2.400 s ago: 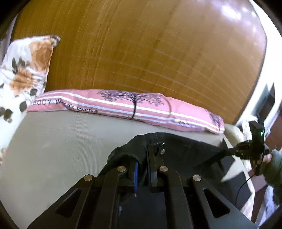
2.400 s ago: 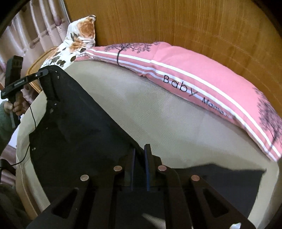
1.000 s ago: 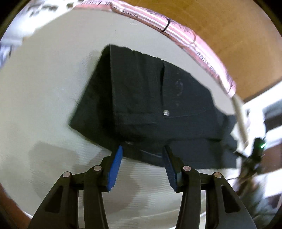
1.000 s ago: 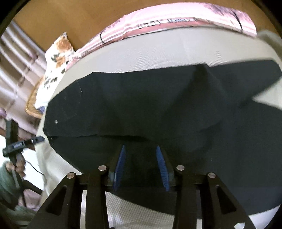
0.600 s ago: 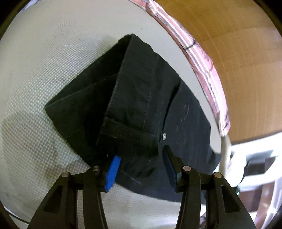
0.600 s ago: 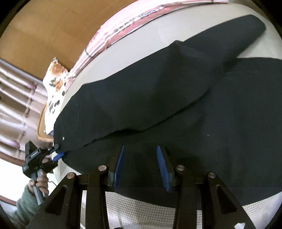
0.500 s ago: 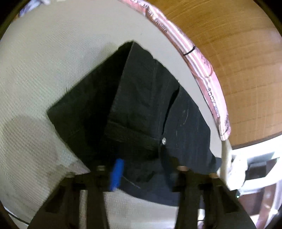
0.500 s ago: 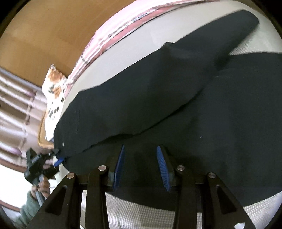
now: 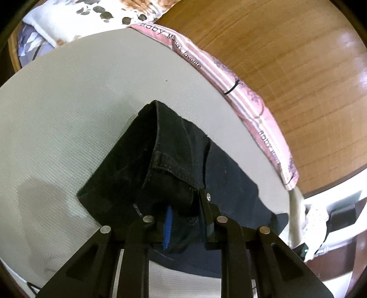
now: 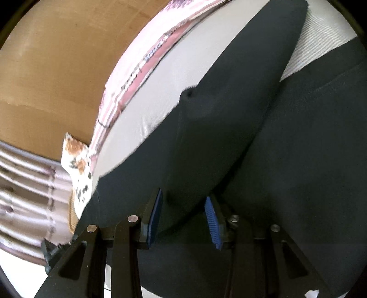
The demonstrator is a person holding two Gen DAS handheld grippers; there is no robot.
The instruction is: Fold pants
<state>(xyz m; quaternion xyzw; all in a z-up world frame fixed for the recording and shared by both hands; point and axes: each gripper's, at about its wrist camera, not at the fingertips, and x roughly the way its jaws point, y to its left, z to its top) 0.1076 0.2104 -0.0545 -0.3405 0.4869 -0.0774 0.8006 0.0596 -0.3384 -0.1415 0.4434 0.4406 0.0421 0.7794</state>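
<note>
Black pants (image 9: pixel 174 160): lie on a pale grey mattress (image 9: pixel 68 119), folded over themselves, waistband end toward the near edge. In the left wrist view the belt loop and a metal rivet (image 9: pixel 208 196) show at the waistband, which rises in a peak above the mattress.

Left gripper (image 9: pixel 185 220): jaws narrowed around a bunched fold of the waistband; cloth fills the gap, a blue pad (image 9: pixel 168 225) showing on one side. Whether the fingers press fully on the cloth cannot be told.

Right gripper (image 10: pixel 183 215): jaws spread wide, blue pads (image 10: pixel 212 221) uncovered, set over the pants (image 10: pixel 229 142) with a rounded fold of a leg lying between them. Nothing is clamped.

Pink striped pillow (image 9: pixel 240 91): lies along the far edge of the mattress, against a wooden headboard (image 9: pixel 286 57).

Floral pillow (image 9: pixel 91 18): at the far left corner, touching the pink one.

Curtain (image 10: pixel 25 188): pale pleated cloth, beyond the left edge in the right wrist view, blurred.
</note>
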